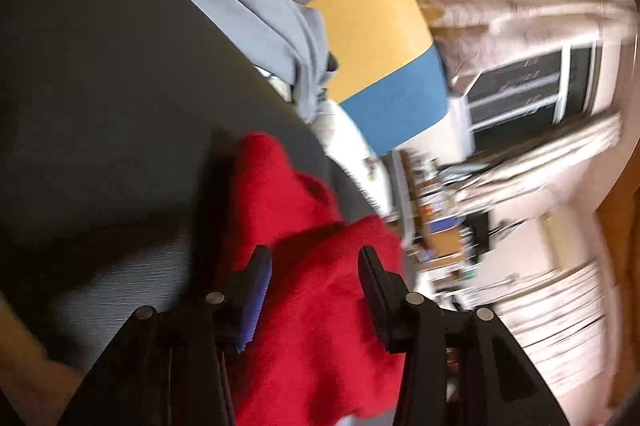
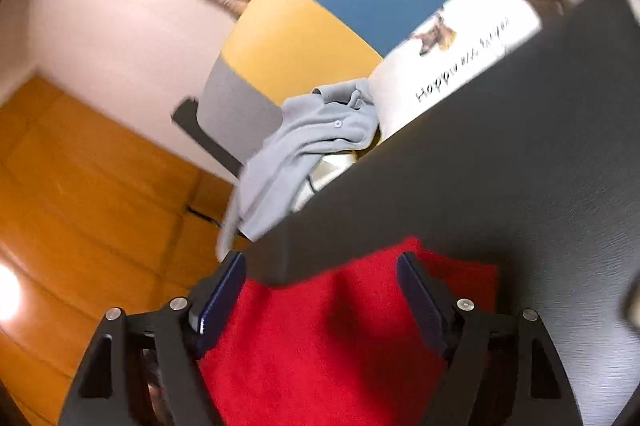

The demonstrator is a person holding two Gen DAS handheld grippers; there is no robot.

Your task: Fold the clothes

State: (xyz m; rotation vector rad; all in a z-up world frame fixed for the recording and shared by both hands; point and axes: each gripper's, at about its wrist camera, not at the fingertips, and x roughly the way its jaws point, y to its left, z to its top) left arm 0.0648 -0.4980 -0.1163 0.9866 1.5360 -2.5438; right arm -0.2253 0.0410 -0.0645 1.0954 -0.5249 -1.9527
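A red fleece garment (image 1: 312, 266) lies crumpled on the dark grey table (image 1: 100, 86), near its edge. My left gripper (image 1: 316, 258) is open, its fingers either side of the red cloth and just above it. In the right wrist view the same red garment (image 2: 320, 338) fills the space between the fingers of my right gripper (image 2: 320, 262), which is open wide over the table edge (image 2: 520, 146). A light grey-blue buttoned shirt (image 2: 304, 150) hangs over the far table edge; it also shows in the left wrist view (image 1: 256, 14).
A grey, yellow and blue panel (image 2: 320, 18) stands behind the table, with a white printed sheet (image 2: 456, 66) beside it. Orange wood floor (image 2: 80, 186) lies below the table edge. A window (image 1: 528, 86) and cluttered shelves (image 1: 440, 218) lie beyond.
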